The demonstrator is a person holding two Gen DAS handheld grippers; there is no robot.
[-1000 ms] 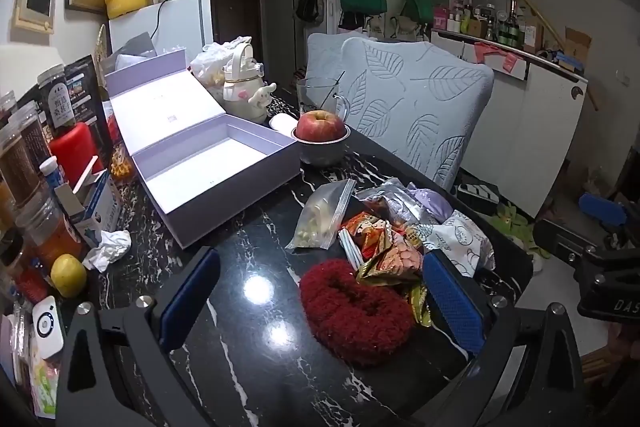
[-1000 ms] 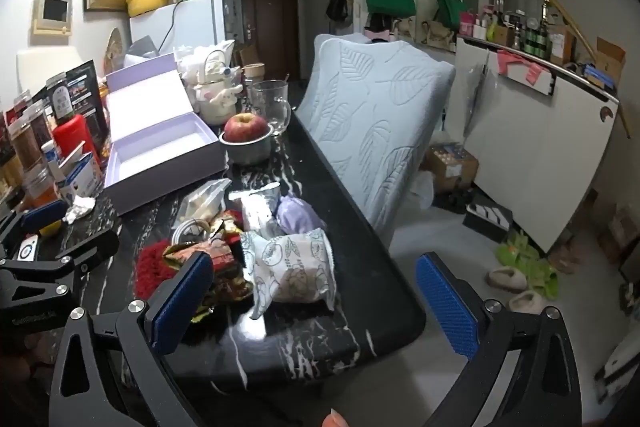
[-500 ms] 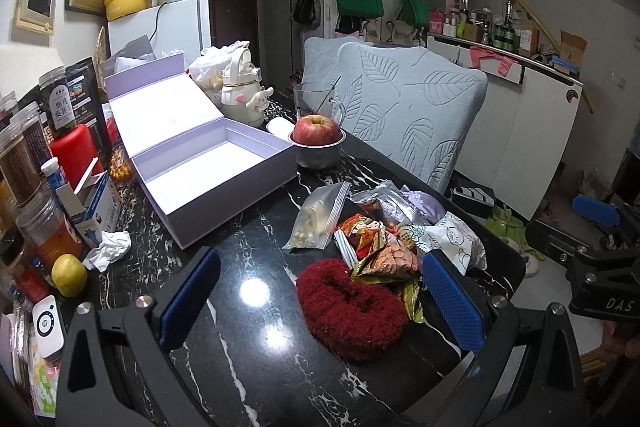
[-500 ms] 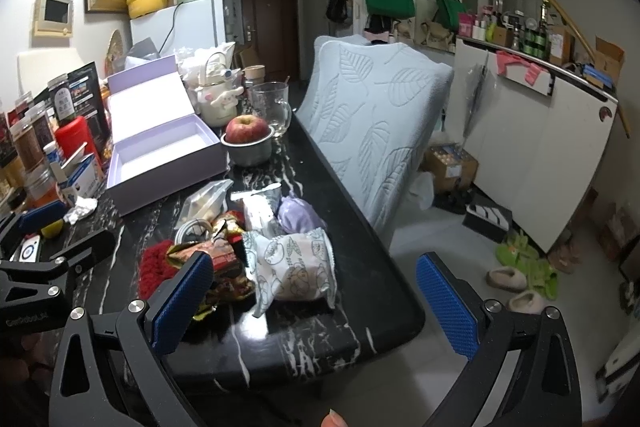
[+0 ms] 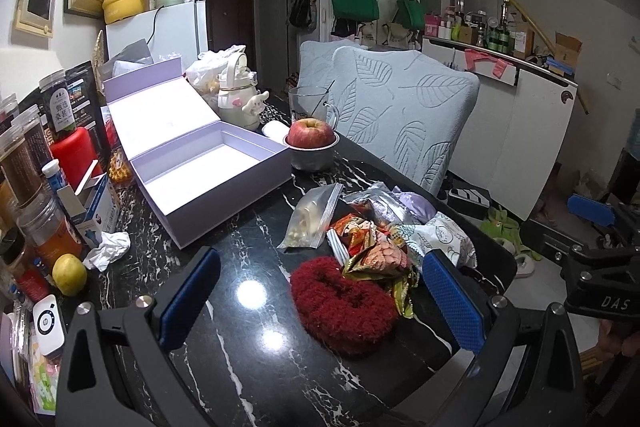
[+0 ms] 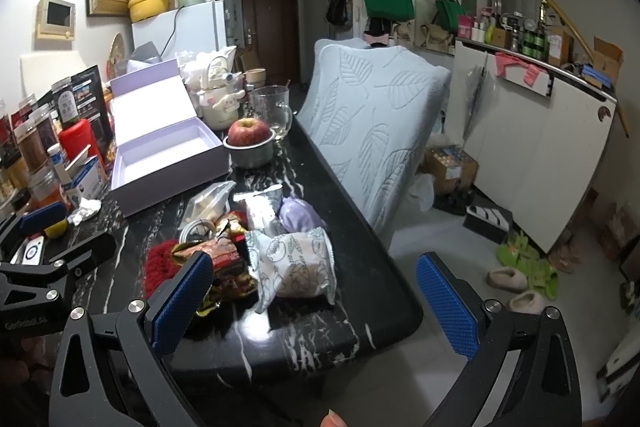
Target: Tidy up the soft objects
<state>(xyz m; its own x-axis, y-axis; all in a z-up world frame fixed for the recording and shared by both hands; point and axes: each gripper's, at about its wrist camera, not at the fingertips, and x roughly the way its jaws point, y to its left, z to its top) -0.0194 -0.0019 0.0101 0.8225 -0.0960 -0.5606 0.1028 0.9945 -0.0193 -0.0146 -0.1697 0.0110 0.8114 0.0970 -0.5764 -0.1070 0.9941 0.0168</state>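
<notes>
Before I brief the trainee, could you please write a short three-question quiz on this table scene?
1. True or false: the purple box is shut.
2. What sits in the metal bowl? A) lemon B) apple C) scrunchie
3. Fill in: the left tool is ___ and holds nothing.

Key:
1. False; its lid stands open and the inside looks bare.
2. B; the apple.
3. Open; the red scrunchie lies on the table between its fingers, ungripped. The right tool is open too.
</notes>
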